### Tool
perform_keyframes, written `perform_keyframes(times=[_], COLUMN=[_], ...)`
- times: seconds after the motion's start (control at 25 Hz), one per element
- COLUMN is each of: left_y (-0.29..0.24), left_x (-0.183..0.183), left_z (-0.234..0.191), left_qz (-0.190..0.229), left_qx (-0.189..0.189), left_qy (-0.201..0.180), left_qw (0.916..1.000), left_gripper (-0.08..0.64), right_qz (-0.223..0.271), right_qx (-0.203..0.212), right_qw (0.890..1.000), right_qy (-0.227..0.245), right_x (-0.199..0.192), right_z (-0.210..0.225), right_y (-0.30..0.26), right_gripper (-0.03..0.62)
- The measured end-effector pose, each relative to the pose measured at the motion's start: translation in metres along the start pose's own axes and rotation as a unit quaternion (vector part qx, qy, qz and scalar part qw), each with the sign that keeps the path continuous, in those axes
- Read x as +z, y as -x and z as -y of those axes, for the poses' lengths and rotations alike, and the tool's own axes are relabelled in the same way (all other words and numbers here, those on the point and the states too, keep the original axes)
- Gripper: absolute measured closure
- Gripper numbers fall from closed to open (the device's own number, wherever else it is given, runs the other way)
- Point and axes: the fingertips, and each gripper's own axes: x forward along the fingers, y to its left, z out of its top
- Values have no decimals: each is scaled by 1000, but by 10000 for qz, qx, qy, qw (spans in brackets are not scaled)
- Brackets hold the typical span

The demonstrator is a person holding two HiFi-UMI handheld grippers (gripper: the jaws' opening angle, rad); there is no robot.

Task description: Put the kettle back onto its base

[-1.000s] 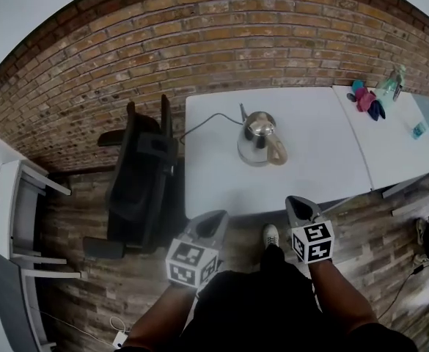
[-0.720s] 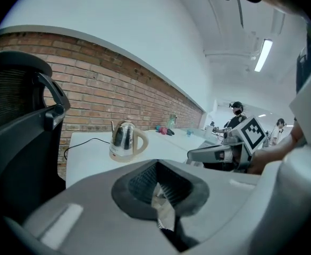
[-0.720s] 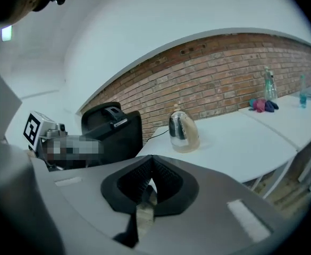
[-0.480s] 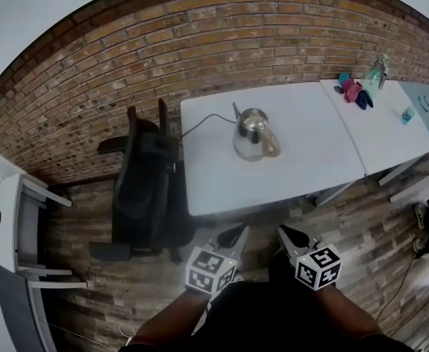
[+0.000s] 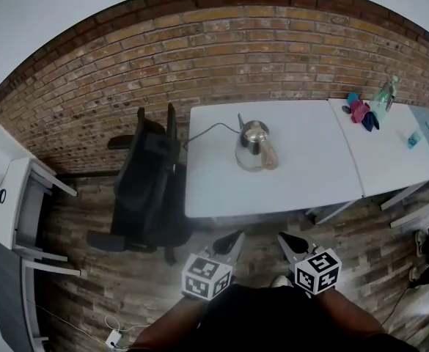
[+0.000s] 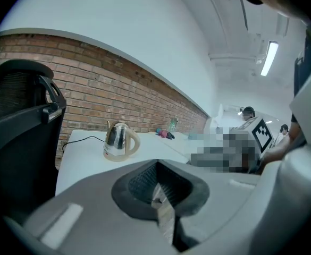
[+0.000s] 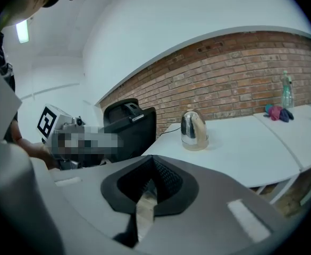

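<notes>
Kettle [image 5: 256, 145] stands upright near the back left of the white desk [image 5: 309, 185], close to the brick wall [image 5: 236, 57], with its cord [image 5: 207, 129] trailing off the desk's left edge toward the black chair [image 5: 144, 185]. From the head view I see both tools held low over the wooden floor, well short of the desk: the left gripper [image 5: 232, 242] and the right gripper [image 5: 291, 242], tips pointing at the desk edge. That view does not settle their fingers; each gripper view does, showing them pressed together with nothing between. The gripper views also give me the kettle side-on, its pale handle turned to the right, which the overhead angle flattens. Only the head view shows the bottle [image 5: 387, 90] and the coloured cloths [image 5: 361, 111] lying on a second desk to the right.
</notes>
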Motion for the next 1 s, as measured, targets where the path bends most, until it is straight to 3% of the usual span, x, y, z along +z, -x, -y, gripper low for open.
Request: perform_keyframes(times=[0.12, 0.32, 1.0], left_y=[-4, -5, -17], left_x=[6, 12, 21], left_z=[4, 15, 25], left_qz=[94, 68, -62], left_qx=[112, 150, -96], left_qy=[38, 30, -366], left_qw=[9999, 9999, 9993], left_gripper=[560, 560, 560], right_qz=[80, 192, 389], right_qx=[60, 125, -141], right_qw=[9994, 9985, 9988], right_qy=[332, 488, 255], right_x=[4, 10, 6], right_z=[3, 0, 9], right_y=[5, 15, 20], right_gripper=[568, 568, 569])
